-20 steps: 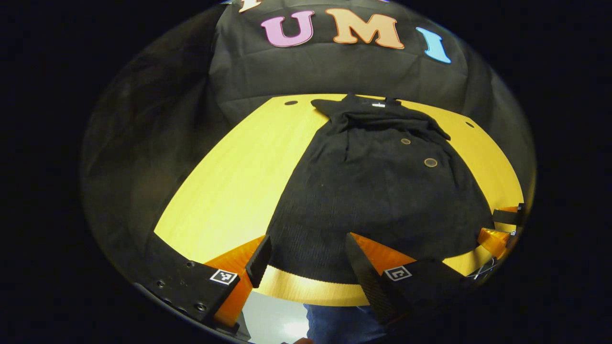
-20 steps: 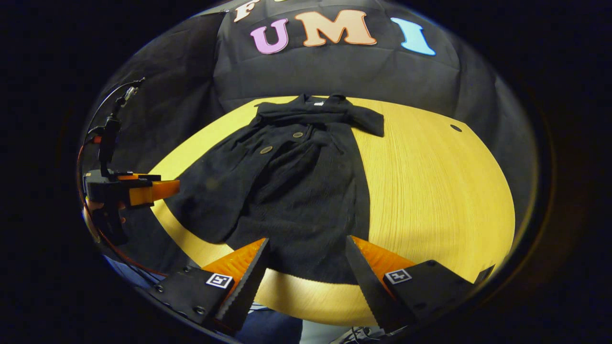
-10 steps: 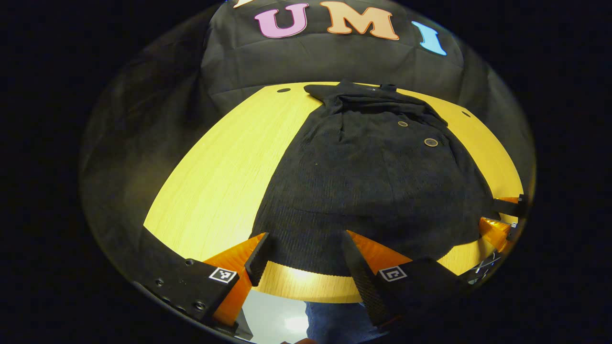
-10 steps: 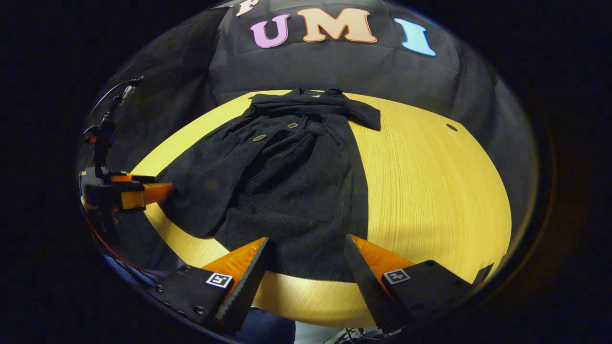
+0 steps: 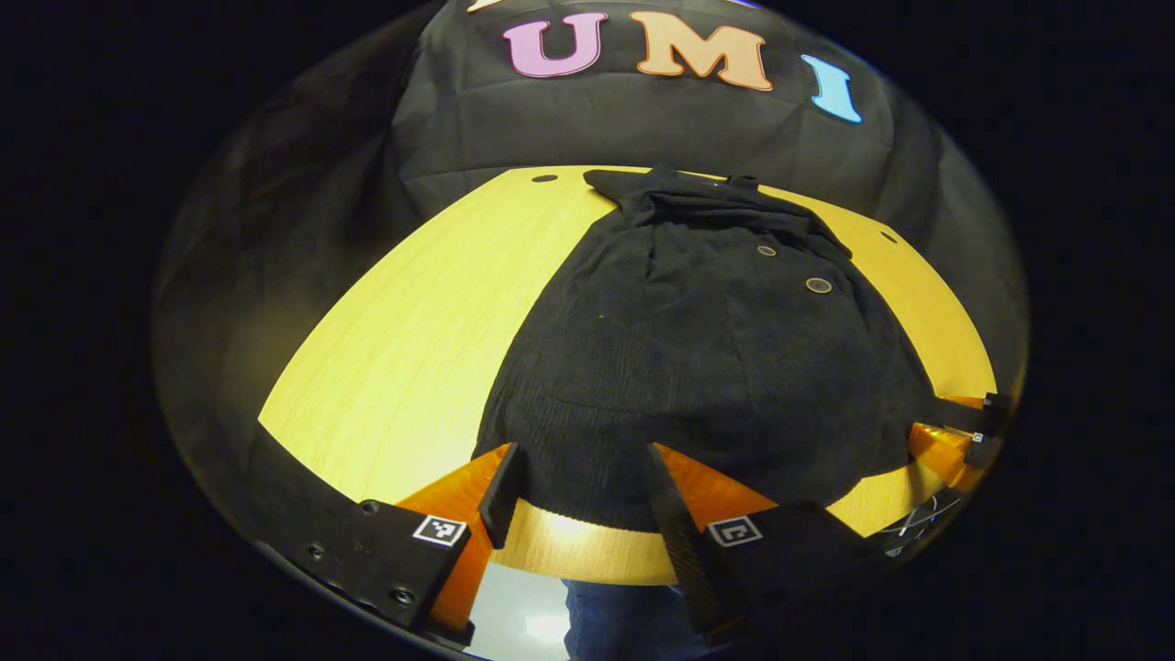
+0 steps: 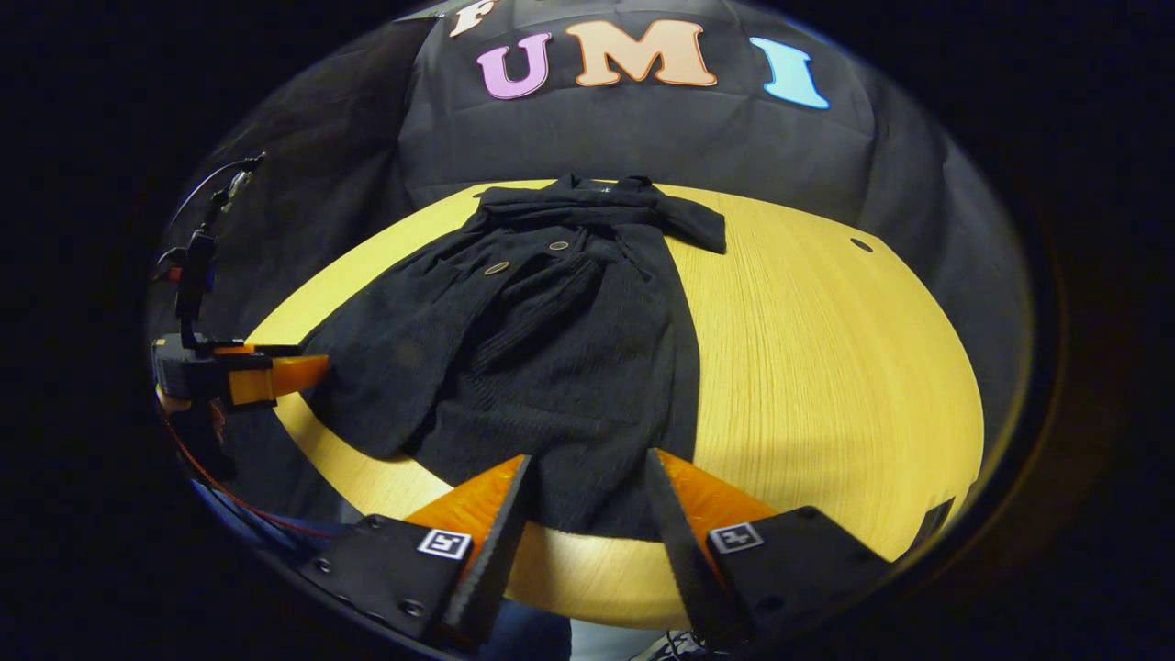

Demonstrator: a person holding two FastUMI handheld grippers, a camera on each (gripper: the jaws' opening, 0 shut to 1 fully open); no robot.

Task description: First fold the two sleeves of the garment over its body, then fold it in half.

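With both sleeves lying over the garment (image 6: 560,367), your spread left tool (image 5: 578,500) and right tool (image 6: 587,514) straddle its hem; halving remains

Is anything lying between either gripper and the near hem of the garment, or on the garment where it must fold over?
Nothing visible. The left gripper and right gripper are open at the hem of the garment, on the bare table.
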